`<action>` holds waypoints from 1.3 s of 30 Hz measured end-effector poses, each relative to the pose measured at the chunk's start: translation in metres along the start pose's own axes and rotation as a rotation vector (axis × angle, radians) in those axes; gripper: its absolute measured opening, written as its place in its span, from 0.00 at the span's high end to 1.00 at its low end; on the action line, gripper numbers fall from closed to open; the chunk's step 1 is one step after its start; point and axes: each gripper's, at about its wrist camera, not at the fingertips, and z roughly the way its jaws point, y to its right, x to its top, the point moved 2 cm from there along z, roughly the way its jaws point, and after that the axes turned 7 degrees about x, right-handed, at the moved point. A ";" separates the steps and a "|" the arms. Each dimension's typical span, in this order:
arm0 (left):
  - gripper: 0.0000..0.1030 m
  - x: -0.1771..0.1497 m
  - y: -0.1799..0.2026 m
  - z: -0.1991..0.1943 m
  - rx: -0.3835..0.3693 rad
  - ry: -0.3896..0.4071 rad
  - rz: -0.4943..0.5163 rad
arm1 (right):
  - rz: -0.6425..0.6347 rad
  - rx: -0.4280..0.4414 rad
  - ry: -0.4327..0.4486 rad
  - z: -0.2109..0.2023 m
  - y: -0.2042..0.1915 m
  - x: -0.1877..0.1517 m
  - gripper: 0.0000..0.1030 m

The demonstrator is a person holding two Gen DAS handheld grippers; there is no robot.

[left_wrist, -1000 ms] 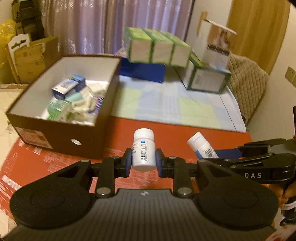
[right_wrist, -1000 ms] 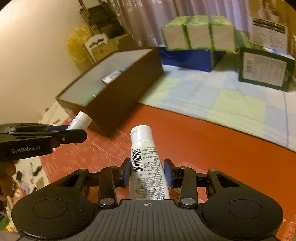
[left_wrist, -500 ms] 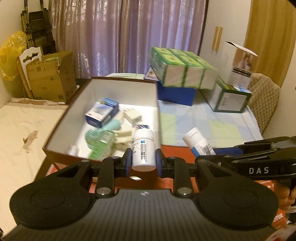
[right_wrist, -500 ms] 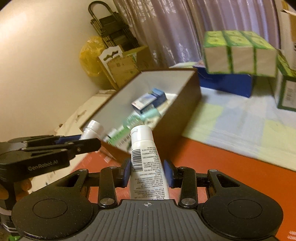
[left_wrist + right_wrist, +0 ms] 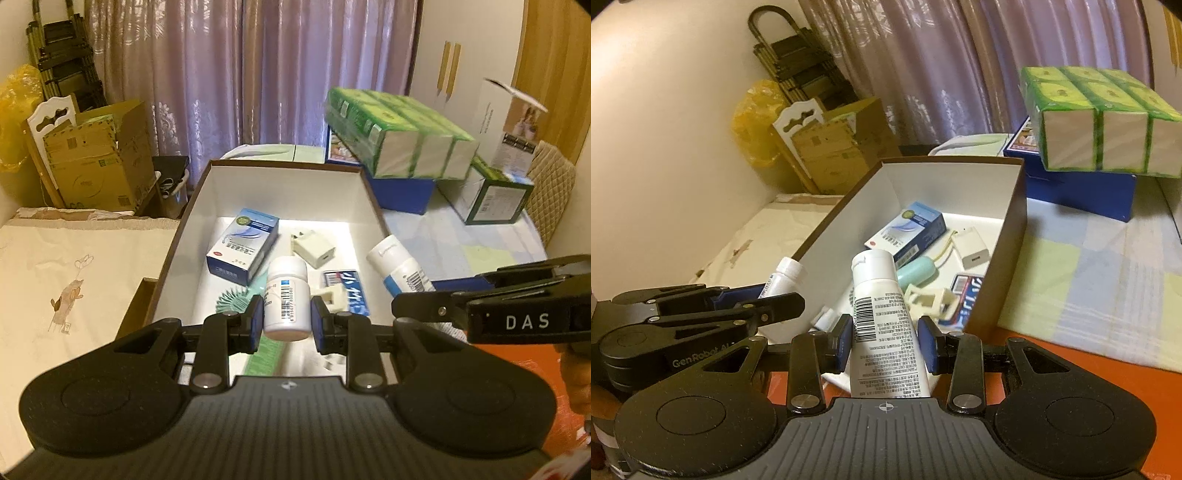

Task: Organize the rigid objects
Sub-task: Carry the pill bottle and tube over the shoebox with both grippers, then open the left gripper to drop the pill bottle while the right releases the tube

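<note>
From the left wrist view, the left gripper (image 5: 287,319) has its jaws clenched on a white pill bottle (image 5: 287,298), held upright over the open box (image 5: 286,170) — above the blue carton (image 5: 243,251) and charger plug (image 5: 314,249) inside.

From the right wrist view, the right gripper (image 5: 882,341) grasps a white tube (image 5: 882,321) at the box's near end. The step in hand looks like delivery; next, each would need lowering to a bare patch, then letting go.

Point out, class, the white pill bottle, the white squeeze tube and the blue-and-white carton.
white plastic pill bottle (image 5: 286,299), left wrist view, on its barcode label.
white plastic squeeze tube (image 5: 884,325), right wrist view, on its printed body.
blue-and-white cardboard carton (image 5: 242,249), left wrist view, on its top face.
</note>
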 end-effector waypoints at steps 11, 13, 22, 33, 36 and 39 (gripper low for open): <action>0.78 0.019 -0.015 0.072 -0.032 -0.097 0.053 | 0.065 -0.096 -0.066 0.064 0.022 0.029 0.66; 0.78 0.022 -0.017 0.084 -0.031 -0.113 0.064 | 0.085 -0.106 -0.076 0.073 0.028 0.036 0.66; 0.78 0.042 -0.020 0.122 -0.027 -0.142 0.102 | 0.135 -0.153 -0.093 0.108 0.046 0.062 0.66; 0.67 0.056 -0.020 0.149 -0.052 -0.155 0.095 | 0.235 -0.122 -0.008 0.117 0.061 0.086 0.63; 0.64 0.052 -0.022 0.152 -0.048 -0.168 0.102 | 0.211 -0.135 -0.031 0.115 0.060 0.083 0.60; 0.60 0.049 -0.026 0.149 -0.056 -0.170 0.098 | 0.175 -0.159 -0.057 0.113 0.058 0.076 0.59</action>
